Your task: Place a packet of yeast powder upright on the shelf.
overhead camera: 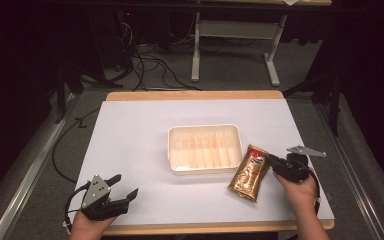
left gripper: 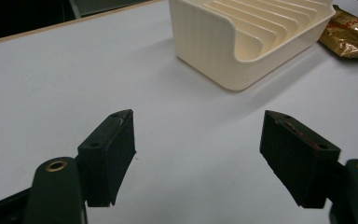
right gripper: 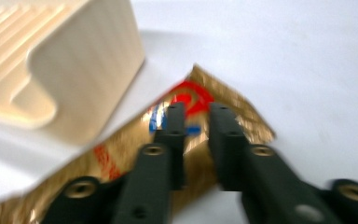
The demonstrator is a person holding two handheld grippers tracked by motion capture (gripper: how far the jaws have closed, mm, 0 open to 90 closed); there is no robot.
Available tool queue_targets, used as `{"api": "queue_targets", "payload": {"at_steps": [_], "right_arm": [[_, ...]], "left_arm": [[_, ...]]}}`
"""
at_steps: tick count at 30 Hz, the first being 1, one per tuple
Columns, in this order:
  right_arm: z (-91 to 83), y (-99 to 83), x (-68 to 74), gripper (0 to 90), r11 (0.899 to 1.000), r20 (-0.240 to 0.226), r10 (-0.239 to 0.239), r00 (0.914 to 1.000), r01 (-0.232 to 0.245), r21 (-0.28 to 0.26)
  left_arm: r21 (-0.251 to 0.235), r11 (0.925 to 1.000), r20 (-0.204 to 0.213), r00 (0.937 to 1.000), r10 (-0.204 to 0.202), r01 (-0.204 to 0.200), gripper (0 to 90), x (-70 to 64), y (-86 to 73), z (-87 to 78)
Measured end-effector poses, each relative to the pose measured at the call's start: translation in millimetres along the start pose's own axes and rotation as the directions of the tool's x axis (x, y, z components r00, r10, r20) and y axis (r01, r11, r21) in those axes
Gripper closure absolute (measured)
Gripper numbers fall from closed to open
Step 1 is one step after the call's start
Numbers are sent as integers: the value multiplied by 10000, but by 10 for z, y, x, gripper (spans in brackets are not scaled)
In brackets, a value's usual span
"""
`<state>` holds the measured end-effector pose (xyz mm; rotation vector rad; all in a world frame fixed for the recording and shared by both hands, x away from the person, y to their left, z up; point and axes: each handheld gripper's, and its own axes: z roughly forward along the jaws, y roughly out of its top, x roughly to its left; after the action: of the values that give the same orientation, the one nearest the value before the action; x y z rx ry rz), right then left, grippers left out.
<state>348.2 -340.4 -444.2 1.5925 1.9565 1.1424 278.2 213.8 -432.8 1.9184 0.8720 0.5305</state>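
Right tongs [right gripper: 196, 112] seem nearly closed over the gold packet [right gripper: 121, 158], though blurred; left tongs [left gripper: 200, 140] gape wide above the counter [left gripper: 51, 84].

The packet [overhead camera: 250, 172] lies on the table [overhead camera: 145, 125], just right of the tray [overhead camera: 205, 148], perhaps touching it.

A wooden counter [overhead camera: 195, 95] under a white sheet carries two things. Near its middle sits a cream plastic tray with a ribbed floor [overhead camera: 205, 149], long side facing me. Just to the right of it, near its front right corner and lying flat at a slant, is a gold foil packet with red and blue print [overhead camera: 249, 173].
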Motion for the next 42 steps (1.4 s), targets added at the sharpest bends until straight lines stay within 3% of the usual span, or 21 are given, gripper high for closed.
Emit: {"api": "queue_targets", "payload": {"at_steps": [3, 4, 7, 9, 10, 12, 13, 14, 15, 17, 21, 25, 33, 37, 42], "right_arm": [[107, 78, -3, 608, 9999, -96, 110, 9999, -110, 10], [226, 150, 9, 540, 9994, -45, 341, 9994, -340, 114], [409, 228, 30, 477, 9988, -35, 463, 9989, -463, 183], [464, 249, 45, 466, 9990, 43, 368, 9993, -369, 262], [570, 282, 97, 454, 9982, 297, 97, 9995, -114, 590], [660, 297, 146, 465, 9933, 664, -327, 9973, 250, 1130], [660, 297, 146, 465, 9933, 664, -327, 9973, 250, 1130], [713, 294, 164, 526, 9874, 881, -638, 9941, 501, 1498], [713, 294, 164, 526, 9874, 881, -638, 9941, 501, 1498], [731, 270, 174, 652, 9785, 958, -898, 9913, 699, 1940], [718, 235, 179, 812, 9744, 813, -991, 9917, 802, 2099], [635, 181, 194, 900, 9733, 703, -1073, 9917, 903, 2109], [346, 51, 158, 900, 9735, 818, -1230, 9890, 1043, 2036], [136, -100, 86, 900, 9742, 642, -1059, 9923, 906, 2065], [-3, -219, 79, 900, 9766, 372, -897, 9953, 805, 1994]], "left_arm": [[-29, 10000, -53, 10000, -81, 81, 268, 15, -12, -20], [-70, 9999, -86, 9999, -127, 126, 268, 23, -12, -26], [-86, 9999, -81, 9999, -151, 150, 268, 28, -14, -26], [-42, 10000, -42, 10000, -69, 69, 268, 21, -14, -24], [-52, 10000, -36, 10000, -64, 64, 268, 21, -13, -25], [-53, 10000, -35, 10000, -79, 79, 269, 24, -14, -25], [-47, 10000, -40, 10000, -82, 82, 269, 26, -15, -25], [-38, 10000, -36, 10000, -78, 78, 268, 27, -15, -24], [-37, 10000, -32, 10000, -66, 66, 268, 27, -15, -24], [-40, 10000, -29, 10000, -41, 41, 268, 24, -13, -23], [-56, 10000, -21, 10000, -42, 42, 268, 18, -12, -25], [-20, 10000, 3, 10000, 7, -7, 269, 11, -12, -20], [41, 10000, 1, 10000, 82, -82, 269, -14, -6, 9], [13, 9999, -17, 9999, 106, -106, 269, -16, 0, 1], [-17, 10000, 11, 10000, 35, -35, 269, -9, 8, 9]]}}
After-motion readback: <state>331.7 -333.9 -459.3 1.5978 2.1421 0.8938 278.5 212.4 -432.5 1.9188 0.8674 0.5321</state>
